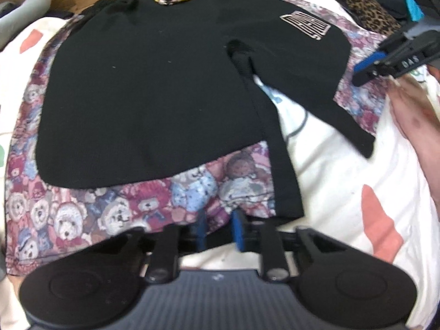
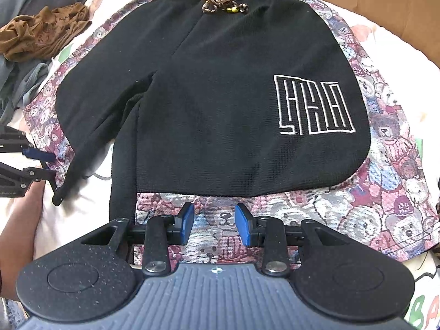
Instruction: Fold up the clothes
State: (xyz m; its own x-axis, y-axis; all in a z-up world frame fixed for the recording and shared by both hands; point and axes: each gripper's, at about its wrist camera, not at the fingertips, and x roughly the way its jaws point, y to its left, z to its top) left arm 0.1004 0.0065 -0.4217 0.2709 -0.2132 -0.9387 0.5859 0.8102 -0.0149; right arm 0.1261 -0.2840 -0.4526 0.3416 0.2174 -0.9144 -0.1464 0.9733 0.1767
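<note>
Shorts [image 2: 209,104], black knit with teddy-bear print panels, lie flat on the cream bedsheet [image 1: 343,170]. At the shorts' hem, my left gripper [image 1: 218,229] pinches the printed edge; right gripper [image 2: 214,221] hovers there, jaws apart. Risk: uneven lift skews my fold.

My left wrist camera looks steeply down over my left gripper [image 1: 218,231], close above the shorts' [image 1: 154,88] hem on the bed [image 1: 330,165]. My right wrist camera faces likewise, nearer the logo [image 2: 313,104]. Both views share the shorts, and each catches the other gripper at its edge.
</note>
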